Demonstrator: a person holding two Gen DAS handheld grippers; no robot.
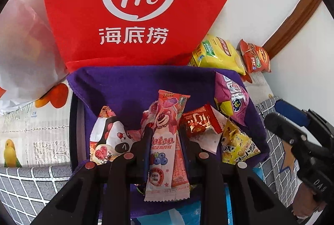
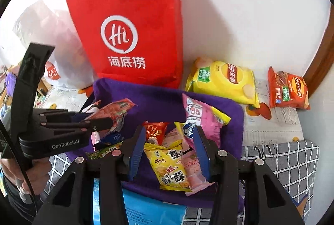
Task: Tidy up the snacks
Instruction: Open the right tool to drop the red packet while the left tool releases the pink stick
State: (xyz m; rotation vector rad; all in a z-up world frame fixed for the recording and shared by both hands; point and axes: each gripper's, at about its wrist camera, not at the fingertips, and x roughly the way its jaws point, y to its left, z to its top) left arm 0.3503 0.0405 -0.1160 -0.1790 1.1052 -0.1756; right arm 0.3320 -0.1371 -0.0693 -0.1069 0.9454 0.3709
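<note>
A purple cloth-lined basket (image 1: 129,87) (image 2: 146,97) holds several snack packets. My left gripper (image 1: 165,137) is shut on a long pink Lotso packet (image 1: 167,141) over the basket; in the right wrist view the left gripper (image 2: 104,122) holds it at the left. My right gripper (image 2: 169,150) is open above a yellow snack packet (image 2: 169,166) and a pink packet (image 2: 198,118), holding nothing. Its blue pad shows at the right of the left wrist view (image 1: 290,112). A small red packet (image 1: 198,122) (image 2: 154,129) and a panda packet (image 1: 110,139) lie in the basket.
A red Haidilao paper bag (image 1: 129,12) (image 2: 133,37) stands behind the basket against the white wall. A yellow Lay's bag (image 2: 225,81) and an orange Lay's bag (image 2: 288,89) lie at back right. A white plastic bag (image 2: 52,45) sits at left. A blue package (image 2: 142,208) lies in front.
</note>
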